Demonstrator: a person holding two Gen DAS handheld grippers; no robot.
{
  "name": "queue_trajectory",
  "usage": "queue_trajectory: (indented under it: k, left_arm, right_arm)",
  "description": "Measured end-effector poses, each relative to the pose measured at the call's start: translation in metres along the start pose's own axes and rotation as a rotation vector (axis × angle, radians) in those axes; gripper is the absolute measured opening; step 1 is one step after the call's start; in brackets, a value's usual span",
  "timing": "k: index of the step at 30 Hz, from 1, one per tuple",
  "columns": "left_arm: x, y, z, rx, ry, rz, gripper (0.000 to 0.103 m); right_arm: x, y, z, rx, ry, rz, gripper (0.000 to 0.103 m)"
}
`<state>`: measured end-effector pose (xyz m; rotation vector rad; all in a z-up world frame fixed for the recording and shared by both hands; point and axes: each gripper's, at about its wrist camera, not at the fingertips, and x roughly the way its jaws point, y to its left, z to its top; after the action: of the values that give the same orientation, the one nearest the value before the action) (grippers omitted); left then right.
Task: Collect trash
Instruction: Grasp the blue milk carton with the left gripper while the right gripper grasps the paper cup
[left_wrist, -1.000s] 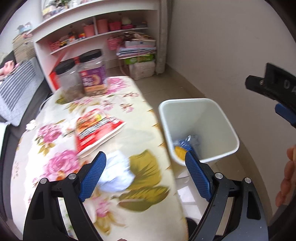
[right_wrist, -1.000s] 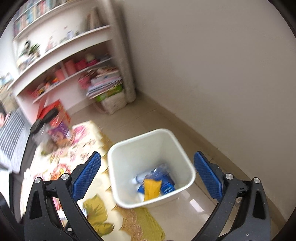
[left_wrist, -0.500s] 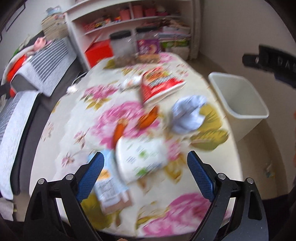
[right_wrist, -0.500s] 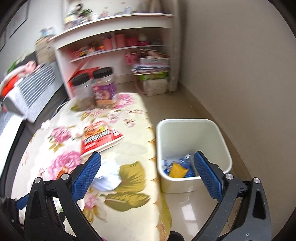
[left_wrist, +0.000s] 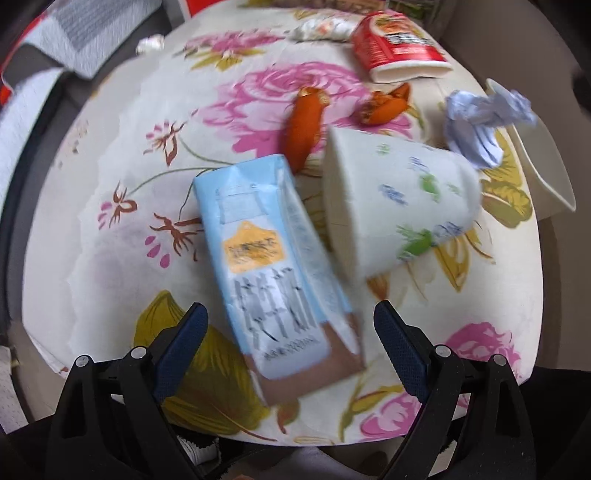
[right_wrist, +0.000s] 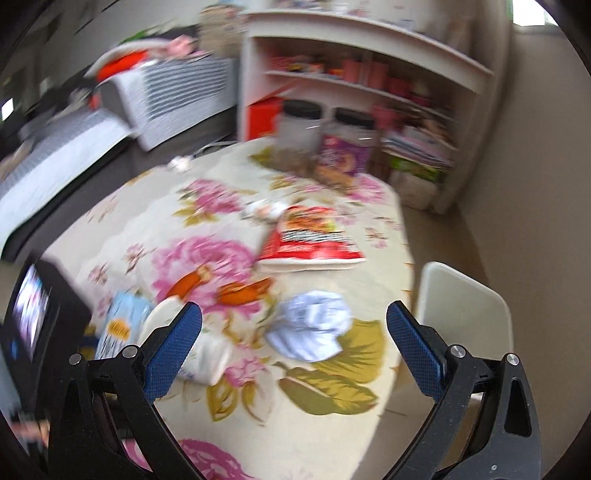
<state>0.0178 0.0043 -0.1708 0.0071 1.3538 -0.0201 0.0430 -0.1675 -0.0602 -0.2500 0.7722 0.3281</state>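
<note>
Blue rubber pads line both tongs, and in the left wrist view the left gripper (left_wrist: 290, 334) stands wide open above the table (left_wrist: 110, 236), holding nothing, its fingers flanking the near end of a pale blue carton (left_wrist: 275, 266) that lies flat on the flowered cloth without touching either pad. At two o'clock from the carton a white paper cup (left_wrist: 400, 199) with blue and green dots lies on its side, its base just beside the carton's edge. Two orange peel scraps sit farther out: the long peel (left_wrist: 304, 123) at twelve o'clock from the carton, and the curled peel (left_wrist: 384, 105) at one o'clock. A red snack bag (left_wrist: 397, 46) lies at the far edge toward one o'clock, and a crumpled white paper (left_wrist: 480, 118) rests at two o'clock by the table's right edge, just beside the rim of the white bin (left_wrist: 550, 173) standing off the table there. In the right wrist view, blurred by motion, the right gripper (right_wrist: 293, 339) is likewise spread open and empty, the crumpled paper (right_wrist: 314, 330) showing between its fingers on the cloth. The bin (right_wrist: 465, 306) stands at three o'clock beside the table edge; whatever it contains cannot be made out here. The snack bag (right_wrist: 308, 238) lies at twelve o'clock, the peels (right_wrist: 218, 286) at eleven, and the carton (right_wrist: 118, 325) and cup (right_wrist: 207, 352) at nine o'clock, partly behind the left finger. Two dark-lidded jars (right_wrist: 321, 136) stand at the far end of the table.
</note>
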Motion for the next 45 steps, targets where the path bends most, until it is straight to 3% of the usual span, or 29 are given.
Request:
queue_trajectory:
  k: [5, 7, 9, 11, 13, 19, 20, 23, 27, 35, 45]
  left_arm:
    - [0.012, 0.028, 0.010, -0.012, 0.052, -0.069, 0.088]
    - [0.009, 0.034, 0.011, 0.015, 0.032, -0.061, 0.069]
    - [0.005, 0.044, 0.012, 0.013, 0.031, -0.075, 0.057]
    - [0.001, 0.060, 0.014, -0.015, 0.035, -0.102, 0.057]
    - [-0.003, 0.075, 0.015, -0.029, 0.022, -0.078, 0.057]
    - [-0.019, 0.114, 0.020, -0.072, -0.015, -0.056, 0.057]
    - [-0.024, 0.118, 0.021, -0.070, -0.027, -0.054, 0.057]
    - [-0.038, 0.121, 0.032, -0.070, -0.072, -0.056, 0.057]
    - [-0.051, 0.124, 0.045, -0.083, -0.144, -0.073, 0.057]
    - [-0.077, 0.124, 0.070, -0.156, -0.333, -0.085, 0.057]
    - [-0.106, 0.110, 0.091, -0.194, -0.510, -0.070, 0.057]
  right_arm:
    - [0.016, 0.033, -0.001, -0.172, 0.067, 0.149, 0.096]
    - [0.022, 0.051, -0.004, -0.258, 0.100, 0.190, 0.096]
    - [0.028, 0.067, -0.007, -0.329, 0.125, 0.213, 0.096]
    - [0.034, 0.083, -0.011, -0.396, 0.156, 0.238, 0.096]
    - [0.041, 0.097, -0.014, -0.464, 0.187, 0.256, 0.096]
    - [0.065, 0.125, -0.022, -0.620, 0.230, 0.215, 0.096]
    - [0.071, 0.127, -0.022, -0.623, 0.237, 0.209, 0.091]
    - [0.088, 0.126, -0.013, -0.565, 0.274, 0.220, 0.079]
    - [0.095, 0.118, 0.012, -0.441, 0.243, 0.240, 0.064]
    - [0.092, 0.089, 0.067, -0.154, 0.102, 0.215, 0.038]
    - [0.056, 0.054, 0.102, 0.065, -0.092, 0.180, 0.034]
